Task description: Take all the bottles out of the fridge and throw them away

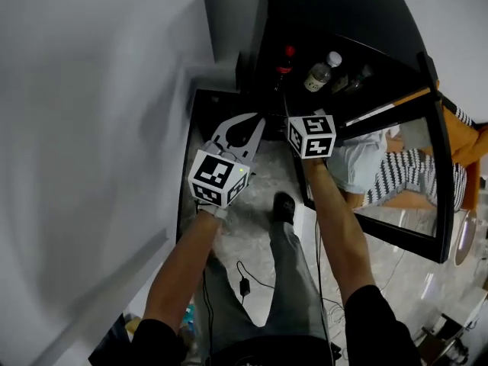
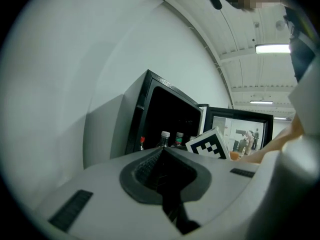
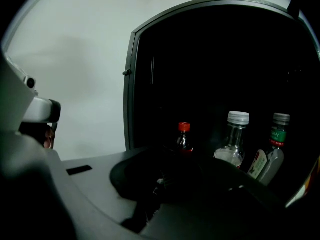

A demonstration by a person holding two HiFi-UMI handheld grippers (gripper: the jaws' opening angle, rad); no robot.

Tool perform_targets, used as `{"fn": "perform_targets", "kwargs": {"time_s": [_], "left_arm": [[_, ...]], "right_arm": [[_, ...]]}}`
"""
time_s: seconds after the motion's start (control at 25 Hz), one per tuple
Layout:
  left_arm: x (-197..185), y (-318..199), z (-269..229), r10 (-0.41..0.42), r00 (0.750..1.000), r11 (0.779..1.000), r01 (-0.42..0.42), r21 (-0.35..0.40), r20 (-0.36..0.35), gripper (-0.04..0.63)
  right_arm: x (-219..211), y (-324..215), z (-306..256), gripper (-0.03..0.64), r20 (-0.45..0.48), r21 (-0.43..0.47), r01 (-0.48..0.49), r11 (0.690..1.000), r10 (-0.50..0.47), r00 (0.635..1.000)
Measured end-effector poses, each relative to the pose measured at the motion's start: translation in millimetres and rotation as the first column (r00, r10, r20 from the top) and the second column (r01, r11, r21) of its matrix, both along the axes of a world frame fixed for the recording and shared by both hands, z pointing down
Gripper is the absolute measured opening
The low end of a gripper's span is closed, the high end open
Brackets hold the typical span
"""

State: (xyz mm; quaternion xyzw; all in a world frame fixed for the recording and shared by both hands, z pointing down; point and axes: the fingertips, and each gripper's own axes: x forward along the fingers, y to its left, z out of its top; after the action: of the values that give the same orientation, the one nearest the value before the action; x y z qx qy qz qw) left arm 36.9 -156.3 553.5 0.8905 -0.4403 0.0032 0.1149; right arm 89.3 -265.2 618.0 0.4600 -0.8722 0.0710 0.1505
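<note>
1. In the head view I look down on a black fridge [image 1: 335,21] against a white wall [image 1: 91,128]. Its glass door [image 1: 438,166] stands open to the right.
2. All the bottles are inside the fridge, upright in a row near the front of its dark interior. From left to right in the right gripper view there is a small red-capped bottle [image 3: 184,136], a clear white-capped bottle [image 3: 234,144] and a green-labelled bottle [image 3: 276,149]. A further label shows low between the last two, but I cannot tell what it belongs to.
3. My left gripper [image 1: 258,120] has its jaws brought together at the tips, with nothing between them. It sits in front of the fridge opening, pointing toward it, and is apart from the bottles.
4. My right gripper [image 3: 182,156] is also fully closed and holds nothing. It sits just beside the left one, on its right. In its own view the red-capped bottle rises straight beyond the jaw tips, not held by them.
5. Below the grippers lies a pale mottled floor [image 1: 259,174]. On it are a dark shoe [image 1: 284,206] and a thin black cable [image 1: 244,280].
</note>
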Motion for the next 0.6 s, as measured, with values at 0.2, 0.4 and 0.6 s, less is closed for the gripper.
{"fn": "perform_targets", "kwargs": {"time_s": [0.2, 0.4, 0.6], "left_arm": [[3, -8, 7, -0.002, 1.000, 1.000, 0.002, 0.005, 0.017, 0.006], [10, -7, 8, -0.002, 1.000, 1.000, 0.001, 0.021, 0.024, 0.006], [17, -11, 13, -0.005, 0.999, 1.000, 0.004, 0.028, 0.035, 0.006]], "right_arm": [[7, -6, 5, 0.008, 0.004, 0.015, -0.035, 0.999, 0.035, 0.999], [19, -9, 14, 0.008, 0.010, 0.019, -0.071, 0.997, 0.070, 0.997], [25, -24, 21, 0.031, 0.022, 0.026, -0.090, 0.996, 0.089, 0.996]]}}
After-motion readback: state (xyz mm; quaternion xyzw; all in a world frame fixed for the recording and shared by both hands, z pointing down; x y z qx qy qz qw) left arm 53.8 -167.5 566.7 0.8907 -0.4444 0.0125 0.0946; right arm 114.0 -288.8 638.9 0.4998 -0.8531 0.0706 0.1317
